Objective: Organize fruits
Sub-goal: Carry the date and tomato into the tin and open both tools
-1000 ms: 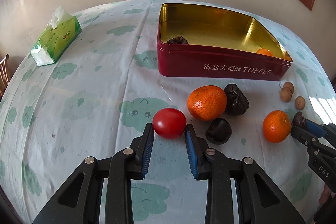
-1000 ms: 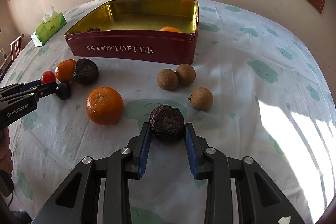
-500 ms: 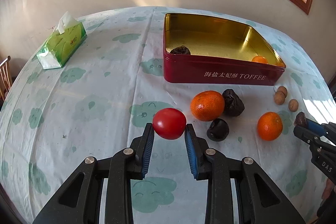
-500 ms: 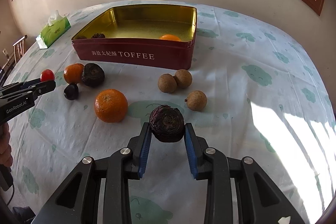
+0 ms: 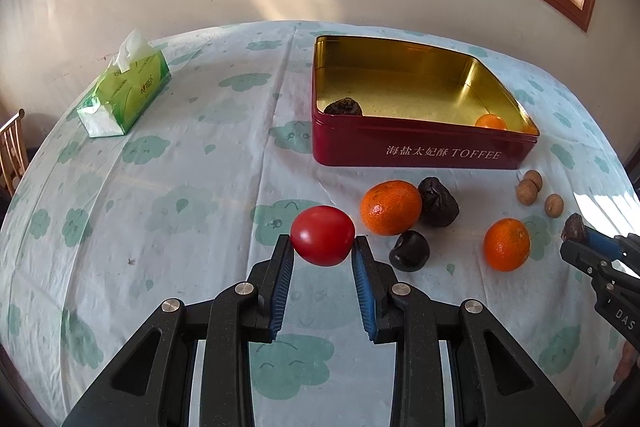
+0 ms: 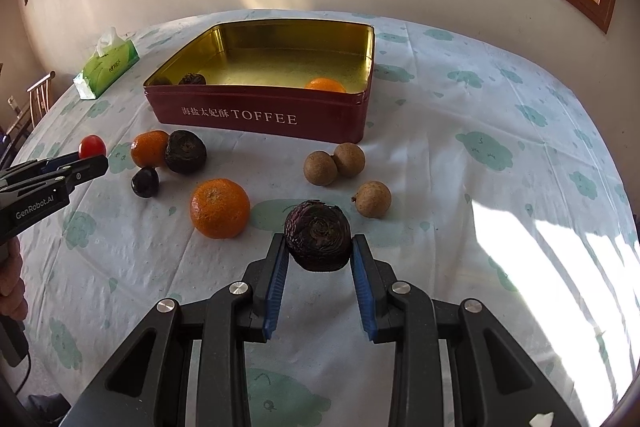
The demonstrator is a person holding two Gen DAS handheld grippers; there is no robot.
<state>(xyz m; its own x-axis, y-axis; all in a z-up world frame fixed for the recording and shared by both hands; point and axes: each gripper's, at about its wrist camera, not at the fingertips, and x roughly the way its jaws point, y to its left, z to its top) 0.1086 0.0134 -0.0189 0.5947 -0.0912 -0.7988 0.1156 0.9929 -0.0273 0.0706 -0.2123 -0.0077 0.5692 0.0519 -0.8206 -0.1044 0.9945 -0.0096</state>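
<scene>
A red tomato [image 5: 322,241] is gripped between the fingers of the left gripper [image 5: 322,259], held above the cloth in front of the toffee tin [image 5: 420,153]. A dark wrinkled fruit [image 6: 318,235] is clamped in the right gripper [image 6: 319,259], also in front of the tin. Between the grippers and the tin, two oranges [image 6: 219,208], two dark fruits [image 6: 186,151] and three brown longans [image 6: 320,168] are scattered. Inside the tin, an orange [image 6: 325,85] and a dark fruit [image 6: 192,79] are partly hidden by its wall. A tissue pack [image 5: 125,87] is seen left of the tin.
</scene>
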